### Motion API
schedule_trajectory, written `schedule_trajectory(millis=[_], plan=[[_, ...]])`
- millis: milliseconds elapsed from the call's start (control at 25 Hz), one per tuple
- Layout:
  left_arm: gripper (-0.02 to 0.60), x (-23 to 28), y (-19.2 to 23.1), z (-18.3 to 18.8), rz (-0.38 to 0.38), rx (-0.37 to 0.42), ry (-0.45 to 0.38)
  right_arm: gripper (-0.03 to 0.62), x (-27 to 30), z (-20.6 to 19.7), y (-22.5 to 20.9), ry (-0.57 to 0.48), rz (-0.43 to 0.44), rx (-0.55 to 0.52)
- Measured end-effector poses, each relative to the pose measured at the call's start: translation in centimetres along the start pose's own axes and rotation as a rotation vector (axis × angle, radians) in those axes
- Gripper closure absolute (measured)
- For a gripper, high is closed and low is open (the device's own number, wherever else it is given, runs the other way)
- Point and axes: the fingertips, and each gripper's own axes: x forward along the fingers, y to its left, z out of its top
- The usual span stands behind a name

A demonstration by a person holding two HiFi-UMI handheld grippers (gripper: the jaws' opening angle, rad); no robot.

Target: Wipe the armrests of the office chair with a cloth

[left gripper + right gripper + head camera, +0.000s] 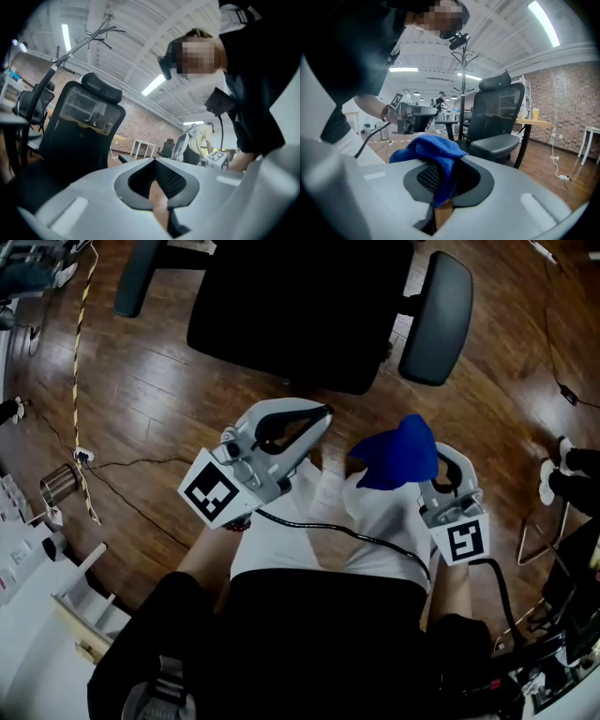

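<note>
The black office chair (291,306) stands ahead of me on the wood floor, with its left armrest (136,277) and right armrest (438,320) both bare. My right gripper (433,457) is shut on a blue cloth (398,456), which bunches over its tips, well short of the right armrest. In the right gripper view the cloth (429,150) drapes across the jaws, and the chair (497,122) is a little way off. My left gripper (325,412) is shut with nothing in it and is held in front of the seat. It faces the chair's back (79,126).
A yellow-black cable (80,352) and thin wires run over the floor at the left, near a metal can (58,486). White furniture (37,596) stands at the lower left. Shoes (548,482) lie at the right. A coat stand (462,84) rises behind the chair.
</note>
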Motion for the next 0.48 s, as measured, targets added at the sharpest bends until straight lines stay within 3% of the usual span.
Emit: schedule_trajectory(millis=[80, 200, 240, 320, 400, 480], plan=[[0.575, 2.9, 0.5, -3.2, -0.048, 0.034, -0.060, 0.559, 1.4, -3.3, -3.4, -0.056, -0.021, -0.023], [0.577, 8.1, 2.7, -10.3, -0.076, 0.221, -0.054, 0.559, 4.0, -7.2, -9.3, -0.219, -0.076, -0.046], [0.577, 9.1, 3.3, -12.1, -0.066, 0.227, -0.058, 0.559, 4.6, -7.7, -10.8, -0.276, -0.087, -0.057], [0.577, 10.0, 3.0, -14.7, -0.079, 0.157, -0.056, 0.559, 5.6, -8.3, -12.6, -0.377, -0.098, -0.066], [0.577, 10.0, 1.2, -18.4, -0.134, 0.131, 0.027, 0.559, 6.7, -8.8, -13.5, -0.474, -0.100, -0.069], [0.577, 9.4, -0.6, -22.7, -0.179, 0.186, 0.119, 0.559, 8.2, -8.9, -14.1, -0.558, -0.090, -0.072]])
